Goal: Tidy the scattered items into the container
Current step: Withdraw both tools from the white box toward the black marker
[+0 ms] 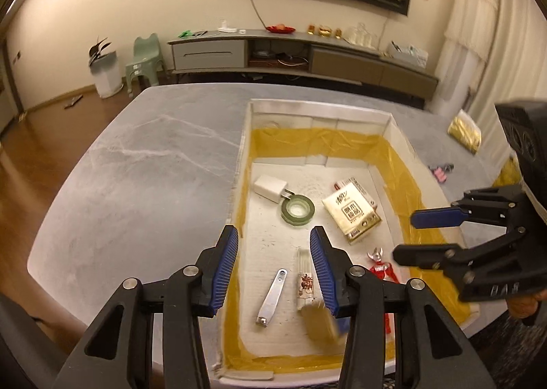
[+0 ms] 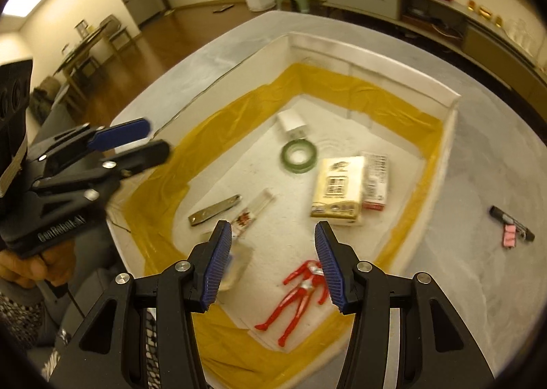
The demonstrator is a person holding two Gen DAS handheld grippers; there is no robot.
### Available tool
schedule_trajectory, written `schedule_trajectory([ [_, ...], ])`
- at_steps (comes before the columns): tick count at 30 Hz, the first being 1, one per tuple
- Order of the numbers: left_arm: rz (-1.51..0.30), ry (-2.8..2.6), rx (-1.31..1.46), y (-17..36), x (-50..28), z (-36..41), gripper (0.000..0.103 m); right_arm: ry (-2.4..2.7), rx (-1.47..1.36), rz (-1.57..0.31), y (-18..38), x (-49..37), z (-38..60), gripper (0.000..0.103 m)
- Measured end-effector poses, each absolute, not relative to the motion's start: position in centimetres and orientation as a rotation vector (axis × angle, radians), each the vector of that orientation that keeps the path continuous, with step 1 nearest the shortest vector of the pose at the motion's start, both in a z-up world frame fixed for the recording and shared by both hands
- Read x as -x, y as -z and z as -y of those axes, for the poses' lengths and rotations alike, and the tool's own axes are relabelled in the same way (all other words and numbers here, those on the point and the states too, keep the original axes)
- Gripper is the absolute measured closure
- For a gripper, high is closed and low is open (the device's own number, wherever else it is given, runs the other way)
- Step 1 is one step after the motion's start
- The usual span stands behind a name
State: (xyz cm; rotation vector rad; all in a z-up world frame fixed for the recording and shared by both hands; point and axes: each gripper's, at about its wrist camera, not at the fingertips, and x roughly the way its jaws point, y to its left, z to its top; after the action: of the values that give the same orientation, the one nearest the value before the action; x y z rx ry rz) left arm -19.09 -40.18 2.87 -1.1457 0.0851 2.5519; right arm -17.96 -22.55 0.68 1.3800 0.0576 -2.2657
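Container (image 1: 246,136) below both open jaws, red figure (image 2: 301,290) inside

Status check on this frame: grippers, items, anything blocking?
Left gripper and right gripper open, empty, over the box. Red figure and tape roll inside. Marker and pink clip outside on table. Nothing blocking.

Warm dim indoor light, strong fisheye edge bending, slight motion blur.

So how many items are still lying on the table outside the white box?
3 visible: a black marker and a pink clip touching it, right of the white box, plus a gold packet farther back. Others may be hidden outside both views.
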Motion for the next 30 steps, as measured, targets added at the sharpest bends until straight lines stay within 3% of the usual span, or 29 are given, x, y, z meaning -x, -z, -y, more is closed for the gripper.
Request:
schedule_trajectory([
  [16,-0.100,-2.546,1.171,-3.2,16.6,40.1,0.057,2.200,-1.323,-0.162,-1.6,14.2,24.3,0.049],
  [30,-0.149,-2.527,1.172,-4.2,14.2,38.4,0.057,2.234,-1.300,-0.136,-2.9,12.6,22.5,0.049],
])
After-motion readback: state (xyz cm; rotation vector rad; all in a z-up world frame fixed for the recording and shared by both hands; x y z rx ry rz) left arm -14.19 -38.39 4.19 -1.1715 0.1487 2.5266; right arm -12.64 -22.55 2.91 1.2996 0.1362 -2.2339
